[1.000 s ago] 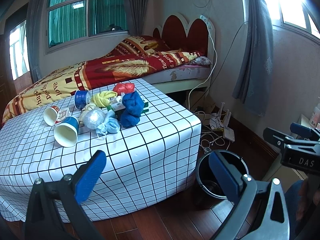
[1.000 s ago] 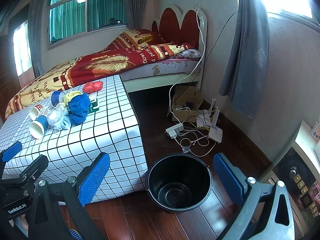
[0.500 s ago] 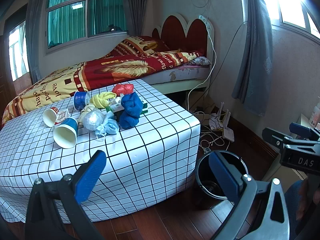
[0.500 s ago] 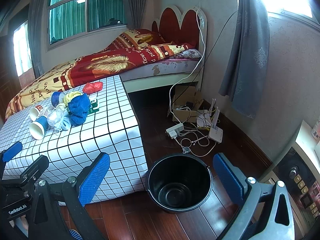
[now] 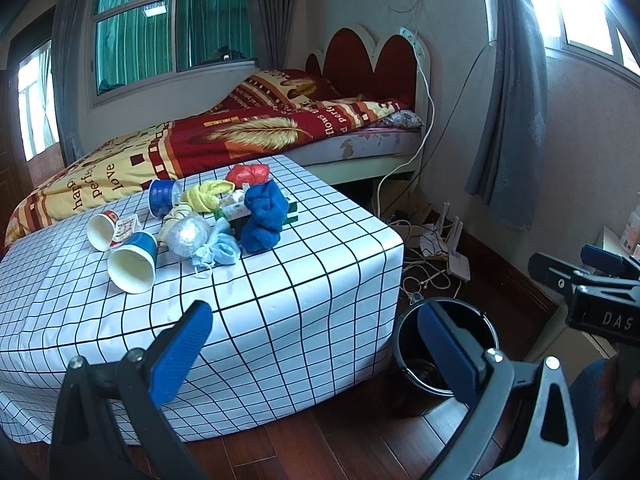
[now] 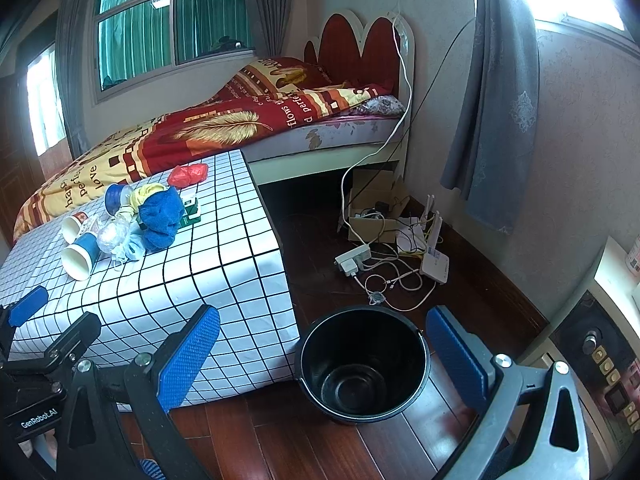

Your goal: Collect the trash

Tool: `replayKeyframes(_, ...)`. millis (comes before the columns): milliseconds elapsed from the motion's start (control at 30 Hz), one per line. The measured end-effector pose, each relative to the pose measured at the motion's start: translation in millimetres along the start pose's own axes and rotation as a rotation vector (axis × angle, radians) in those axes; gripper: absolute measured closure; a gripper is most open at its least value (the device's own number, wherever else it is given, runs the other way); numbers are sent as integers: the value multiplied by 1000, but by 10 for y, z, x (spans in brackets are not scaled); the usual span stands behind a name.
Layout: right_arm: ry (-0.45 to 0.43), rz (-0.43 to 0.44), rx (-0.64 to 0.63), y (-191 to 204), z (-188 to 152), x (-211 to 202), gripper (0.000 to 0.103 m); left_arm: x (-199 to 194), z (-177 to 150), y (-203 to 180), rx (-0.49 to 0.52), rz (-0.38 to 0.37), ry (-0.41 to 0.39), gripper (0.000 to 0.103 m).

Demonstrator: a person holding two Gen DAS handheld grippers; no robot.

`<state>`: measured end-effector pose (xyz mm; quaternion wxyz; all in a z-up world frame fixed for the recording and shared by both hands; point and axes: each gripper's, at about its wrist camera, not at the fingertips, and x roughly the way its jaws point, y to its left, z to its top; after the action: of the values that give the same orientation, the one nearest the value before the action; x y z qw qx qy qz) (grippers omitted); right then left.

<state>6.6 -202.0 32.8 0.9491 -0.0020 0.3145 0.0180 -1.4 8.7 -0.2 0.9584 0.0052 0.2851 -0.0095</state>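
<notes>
Room: a bedroom with a wooden floor; a bed (image 5: 248, 136) under a red and yellow quilt stands behind a low counter (image 5: 280, 280) draped in a white grid-pattern cloth.
Left gripper (image 5: 316, 352): fingers spread wide and holding nothing, held low in front of the counter's near edge, well short of the trash.
Right gripper (image 6: 324, 354): fingers also wide apart and empty, poised above the black bucket (image 6: 362, 364), which stands on the floor just beside the counter's corner and looks empty.
Trash: one loose cluster on the far part of the counter top.
Paper cups: a blue cup (image 5: 132, 256) lies on its side with its mouth toward the camera, a white and red cup (image 5: 105, 228) is tipped beside it, another blue cup (image 5: 162, 197) sits further back. Likely very light and easily crushed; pinch the rim wall gently, one finger inside.
Clear plastic ball (image 5: 187, 235): crumpled film, probably light, springy and slippery; squeeze across its middle.
Face mask (image 5: 218, 254): limp; take the bunched fabric, not the ear loops.
Blue cloth (image 5: 264, 216): soft, bulky, likely the heaviest piece; grip a thick fold at the top.
Yellow cloth (image 5: 206, 194) and red bag (image 5: 248, 174): soft and compressible; a pinch at the highest bulge should hold.
Green box (image 5: 290, 214): partly hidden under the blue cloth, stiff; take it across its narrow sides once uncovered.
</notes>
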Motion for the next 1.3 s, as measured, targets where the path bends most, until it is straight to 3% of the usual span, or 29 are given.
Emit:
replayKeyframes(267,-12,20,-37,80,-12,28,0,68,-14,160,-26,23,10,0)
replayKeyframes(400,-29,71,-81,219,36,93,0,129,-11,307,-24,72,22,0)
replayKeyframes(733,-26,222,-171,904,244,593,0,330,-15,1131,-151,190,16,0)
replayKeyframes(1067,-28,330,-287,1889,524,1374,18,825,-10,1946,-261,326,34,0)
replayKeyframes(1167,13,337,-299,2065,575,1693,26,975,25,2086,-294,313,40,0)
replayKeyframes(1300,33,342,-291,2195,654,1959,27,1178,94,2135,-290,287,42,0)
